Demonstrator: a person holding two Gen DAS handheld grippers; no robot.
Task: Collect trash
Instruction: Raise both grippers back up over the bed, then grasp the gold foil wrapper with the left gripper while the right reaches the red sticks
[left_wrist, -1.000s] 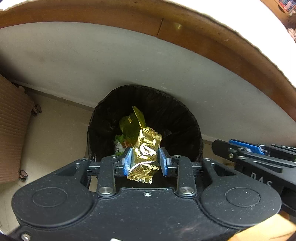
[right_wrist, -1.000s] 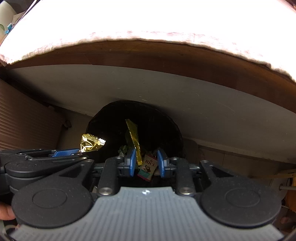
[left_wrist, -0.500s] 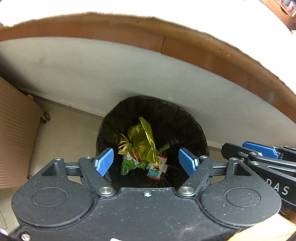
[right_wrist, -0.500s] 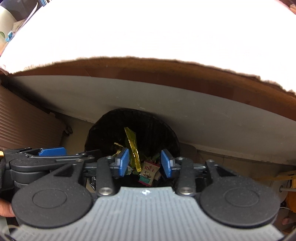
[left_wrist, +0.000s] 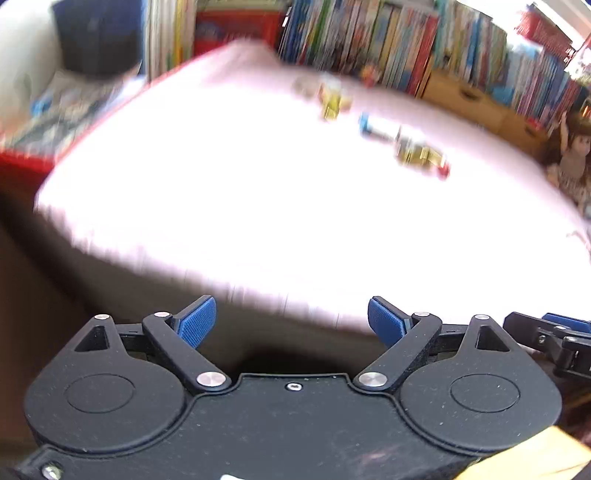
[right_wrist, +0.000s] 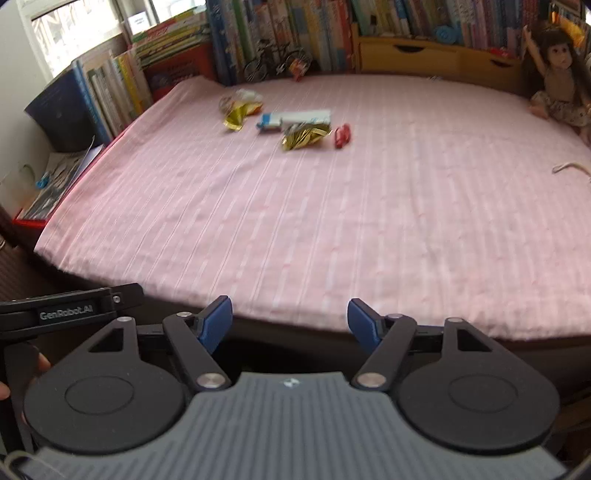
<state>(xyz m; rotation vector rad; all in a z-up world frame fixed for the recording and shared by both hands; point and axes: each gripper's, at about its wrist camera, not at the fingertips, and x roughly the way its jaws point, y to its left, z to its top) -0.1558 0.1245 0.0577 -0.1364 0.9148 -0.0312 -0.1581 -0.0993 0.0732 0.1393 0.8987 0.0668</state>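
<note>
Several wrappers lie at the far side of a pink striped tablecloth (right_wrist: 332, 206): a gold foil wrapper (right_wrist: 303, 136), a second gold wrapper (right_wrist: 238, 110), a blue and white packet (right_wrist: 295, 119) and a small red wrapper (right_wrist: 342, 136). The left wrist view is blurred and washed out, with the gold wrapper (left_wrist: 421, 155) and the blue and white packet (left_wrist: 376, 127) faintly seen. My left gripper (left_wrist: 291, 321) is open and empty at the near table edge. My right gripper (right_wrist: 290, 321) is open and empty there too.
Rows of books (right_wrist: 280, 33) line the back and left of the table. A doll (right_wrist: 557, 70) sits at the far right corner, and a wooden drawer box (right_wrist: 436, 59) stands behind the cloth. A cord end (right_wrist: 569, 168) lies at the right edge.
Both grippers let go of their wrappers over the black bin, opened wide, then swung up from the bin to face the tabletop.
</note>
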